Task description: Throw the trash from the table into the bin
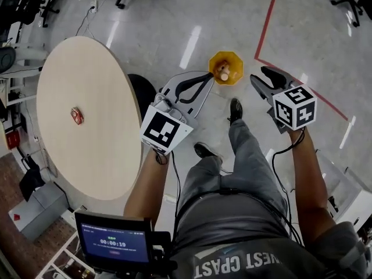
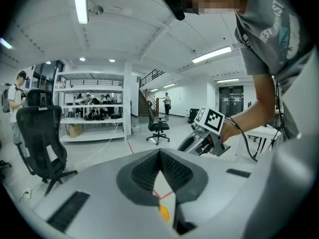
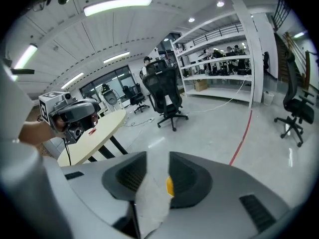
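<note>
Grey floor (image 1: 174,34) fills the scene from above, with one red tape line (image 1: 268,22) running across it; one round wooden counter (image 1: 87,156) sits at the left; on it there's exactly one piece of trash left, a small red scrap (image 1: 77,115), lying alone on the bare top and well apart from both tools; one yellow bin (image 1: 233,58) stands on the floor just past the person's two shoes, showing between the tips of the two grippers; left gripper (image 1: 209,75) has its jaws together at the tips, nothing between them; right gripper (image 3: 158,156) has its jaws clamped on one white piece of paper (image 3: 148,203), crumpled, trailing down out of the pads.
</note>
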### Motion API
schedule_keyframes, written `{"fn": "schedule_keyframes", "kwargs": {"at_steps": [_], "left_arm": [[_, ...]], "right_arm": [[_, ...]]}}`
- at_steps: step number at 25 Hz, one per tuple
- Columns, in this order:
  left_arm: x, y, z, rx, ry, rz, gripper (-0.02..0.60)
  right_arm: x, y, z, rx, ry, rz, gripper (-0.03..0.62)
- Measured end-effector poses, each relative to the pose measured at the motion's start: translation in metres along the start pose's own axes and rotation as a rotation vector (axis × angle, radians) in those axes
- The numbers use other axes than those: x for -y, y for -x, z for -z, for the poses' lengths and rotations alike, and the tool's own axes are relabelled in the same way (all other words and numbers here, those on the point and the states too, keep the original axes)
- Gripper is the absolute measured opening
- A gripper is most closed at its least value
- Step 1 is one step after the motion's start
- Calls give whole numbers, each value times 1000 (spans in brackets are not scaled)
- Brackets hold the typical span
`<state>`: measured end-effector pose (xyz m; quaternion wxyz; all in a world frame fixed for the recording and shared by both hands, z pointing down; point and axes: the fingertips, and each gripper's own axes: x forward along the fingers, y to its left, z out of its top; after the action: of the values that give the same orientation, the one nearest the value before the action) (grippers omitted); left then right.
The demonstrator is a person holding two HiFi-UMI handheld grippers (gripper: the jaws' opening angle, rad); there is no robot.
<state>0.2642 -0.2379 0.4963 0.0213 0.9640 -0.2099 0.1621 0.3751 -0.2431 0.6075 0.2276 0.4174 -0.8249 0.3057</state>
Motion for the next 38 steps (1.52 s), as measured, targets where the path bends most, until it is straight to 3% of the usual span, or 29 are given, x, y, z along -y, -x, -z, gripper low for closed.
{"fn": "schedule_keyframes", "kwargs": {"at_steps": [1, 2, 7, 14, 21, 24, 26, 32, 36, 38], "left_arm": [[7, 13, -17, 14, -10, -5, 43], [12, 24, -30, 22, -22, -9, 43], [15, 45, -45, 32, -91, -25, 43], [49, 136, -144, 110, -202, -63, 43], [46, 164, -150, 154, -289, -107, 43], [52, 217, -181, 181, -316, -134, 43], [59, 254, -194, 197, -321, -151, 43], [55, 304, -178, 263, -329, -232, 43], [56, 380, -194, 373, -224, -309, 43], [57, 415, -192, 384, -195, -345, 43]], "right_arm": [[-10, 20, -11, 23, 11, 19, 83], [-18, 35, -20, 45, 21, 35, 11], [-36, 62, -46, 128, 58, 55, 9], [-118, 168, -120, 234, 164, 95, 9], [-130, 186, -133, 293, 248, 128, 9], [-173, 216, -157, 313, 288, 147, 9], [-204, 234, -169, 328, 315, 160, 10], [-238, 230, -181, 391, 399, 167, 9], [-300, 249, -198, 423, 445, 167, 10], [-328, 254, -202, 435, 457, 161, 11]]}}
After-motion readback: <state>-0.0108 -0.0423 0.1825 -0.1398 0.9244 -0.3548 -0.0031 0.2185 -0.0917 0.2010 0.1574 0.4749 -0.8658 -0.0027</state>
